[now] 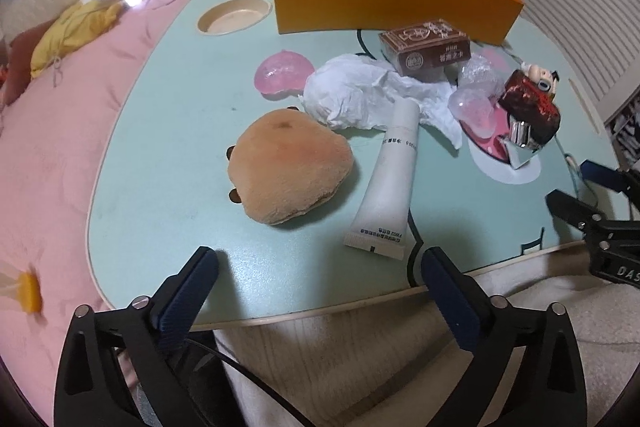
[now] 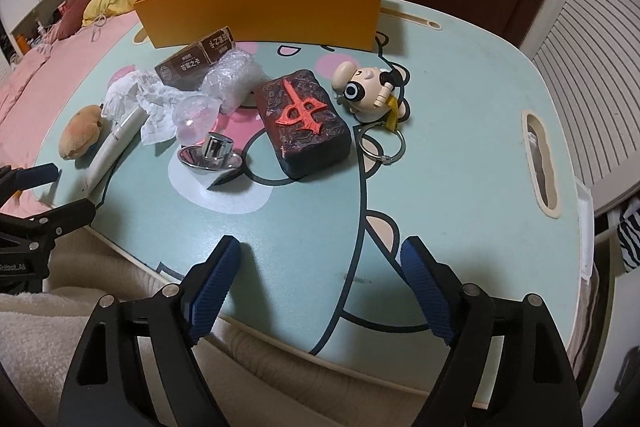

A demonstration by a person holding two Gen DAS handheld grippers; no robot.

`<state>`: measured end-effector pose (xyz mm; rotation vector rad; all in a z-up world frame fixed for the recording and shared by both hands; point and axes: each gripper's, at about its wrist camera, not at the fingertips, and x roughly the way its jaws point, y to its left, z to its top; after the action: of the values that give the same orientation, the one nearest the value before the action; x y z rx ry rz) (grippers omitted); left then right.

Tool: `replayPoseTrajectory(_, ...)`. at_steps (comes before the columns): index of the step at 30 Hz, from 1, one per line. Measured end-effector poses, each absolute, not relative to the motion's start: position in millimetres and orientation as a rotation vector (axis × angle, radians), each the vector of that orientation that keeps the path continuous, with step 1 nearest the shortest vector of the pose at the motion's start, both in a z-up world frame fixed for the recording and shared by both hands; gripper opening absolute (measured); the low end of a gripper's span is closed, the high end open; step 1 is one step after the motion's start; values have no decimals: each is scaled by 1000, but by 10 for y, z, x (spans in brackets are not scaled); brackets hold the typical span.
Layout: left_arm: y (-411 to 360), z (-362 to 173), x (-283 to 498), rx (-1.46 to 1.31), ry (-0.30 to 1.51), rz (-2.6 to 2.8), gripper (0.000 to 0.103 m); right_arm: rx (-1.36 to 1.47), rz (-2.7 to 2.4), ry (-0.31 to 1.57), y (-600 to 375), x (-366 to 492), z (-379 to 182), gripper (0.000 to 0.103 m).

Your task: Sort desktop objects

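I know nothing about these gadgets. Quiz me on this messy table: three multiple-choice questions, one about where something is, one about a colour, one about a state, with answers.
1. Where does the white tube lie?
A. inside the box
B. on the table, right of the plush toy, its far end against the tissue
C. on the bed

2. What colour is the box outside?
A. orange
B. blue
C. black

3. How does the left gripper stand?
A. shut on the tube
B. shut on the plush toy
C. open, holding nothing

Answers:
1 B: the left wrist view shows the tube flat on the table beside the toy.
2 A: its walls are orange in both views, white inside.
3 C: its fingers stand wide apart over the near table edge, nothing between them.
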<state>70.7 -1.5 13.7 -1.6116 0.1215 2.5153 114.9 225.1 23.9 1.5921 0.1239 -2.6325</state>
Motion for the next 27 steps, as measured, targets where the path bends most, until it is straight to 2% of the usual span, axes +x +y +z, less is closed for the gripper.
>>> replayPoseTrajectory(8,-34,126,709,-1604,121,2517,102,1629,-2622,111,2191,1027,161,101)
replayPoseTrajectory(27,-33,113,725,-1584,127,2522,103,1565,-2632,131,2210,1015,161,103)
